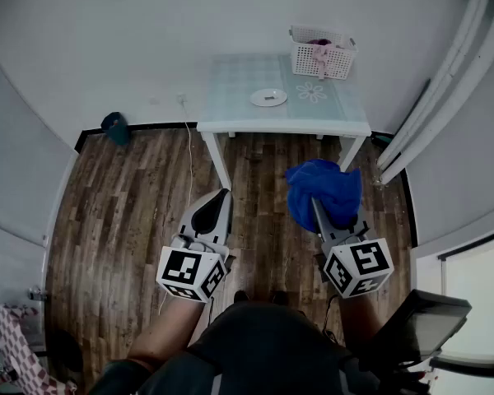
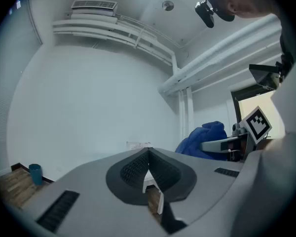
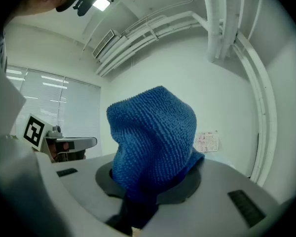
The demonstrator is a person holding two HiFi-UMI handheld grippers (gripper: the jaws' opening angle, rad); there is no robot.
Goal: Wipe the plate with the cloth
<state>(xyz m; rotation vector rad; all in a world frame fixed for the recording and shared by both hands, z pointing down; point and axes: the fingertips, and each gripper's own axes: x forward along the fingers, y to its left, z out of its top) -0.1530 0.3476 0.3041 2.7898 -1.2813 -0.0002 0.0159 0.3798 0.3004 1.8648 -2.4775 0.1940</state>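
A small white plate (image 1: 268, 98) lies on the pale table (image 1: 230, 123) far ahead of me. My right gripper (image 1: 315, 206) is shut on a bunched blue cloth (image 1: 323, 189), which fills the right gripper view as a knitted blue lump (image 3: 153, 139) above the jaws. My left gripper (image 1: 224, 194) is shut with nothing in it; its dark pads (image 2: 138, 168) meet at the tip. Both grippers hang over the wooden floor, well short of the table. The blue cloth (image 2: 203, 138) and the right gripper (image 2: 222, 144) also show at the right of the left gripper view.
A white basket (image 1: 321, 53) with pink stuff stands at the table's back right corner. A flower mark (image 1: 313, 91) lies beside the plate. A dark teal bin (image 1: 114, 126) sits by the wall at left. A cable (image 1: 188, 151) hangs near the table leg.
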